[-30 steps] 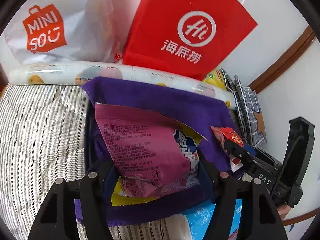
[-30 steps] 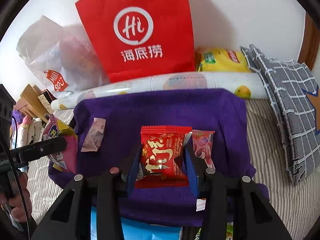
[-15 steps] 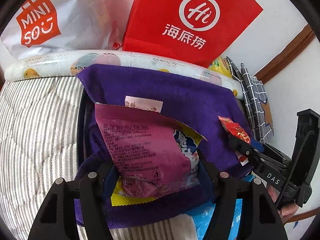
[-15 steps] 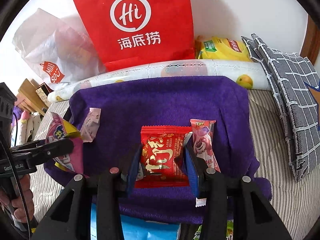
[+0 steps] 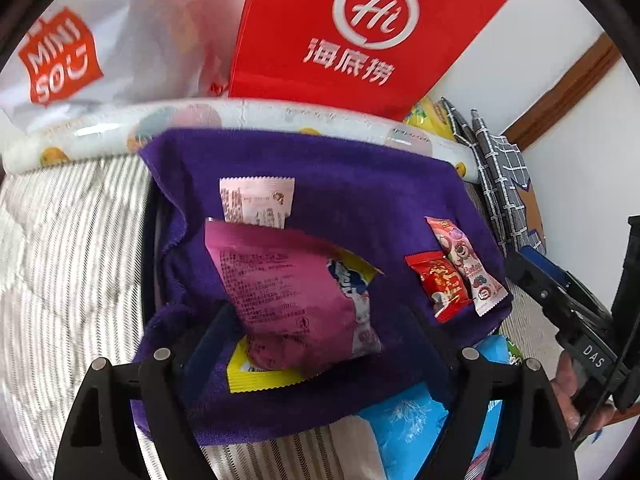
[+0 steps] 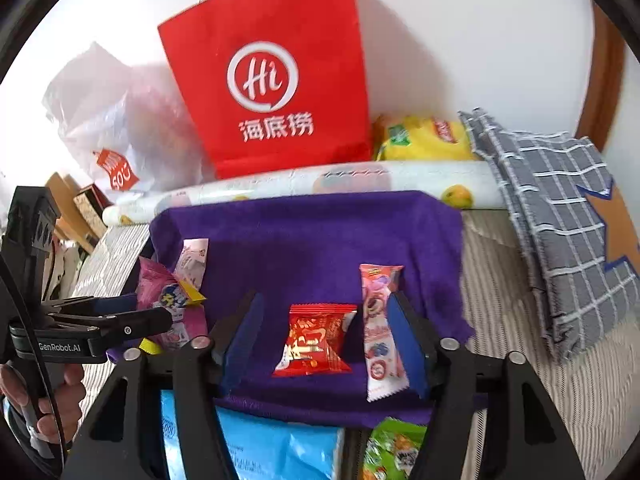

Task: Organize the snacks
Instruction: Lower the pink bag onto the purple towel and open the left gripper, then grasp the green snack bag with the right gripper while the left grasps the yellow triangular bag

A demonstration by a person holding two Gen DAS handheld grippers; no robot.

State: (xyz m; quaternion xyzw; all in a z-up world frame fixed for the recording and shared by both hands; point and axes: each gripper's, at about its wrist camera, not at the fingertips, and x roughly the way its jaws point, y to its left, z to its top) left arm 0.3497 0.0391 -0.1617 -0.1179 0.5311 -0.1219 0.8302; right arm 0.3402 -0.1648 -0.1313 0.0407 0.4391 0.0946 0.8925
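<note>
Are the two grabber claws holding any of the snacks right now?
No. Both are opening: the left gripper around the pink bag, the right gripper around the red packet; both lie on the purple towel.

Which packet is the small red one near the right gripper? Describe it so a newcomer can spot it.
Find the purple towel spread in front of the tall red paper bag. On its near edge, between the opening jaws of the right gripper and touched by neither pad, lies the red snack packet. It is squarer and solid red with gold print, unlike the long pink bear packet on its right.
</note>
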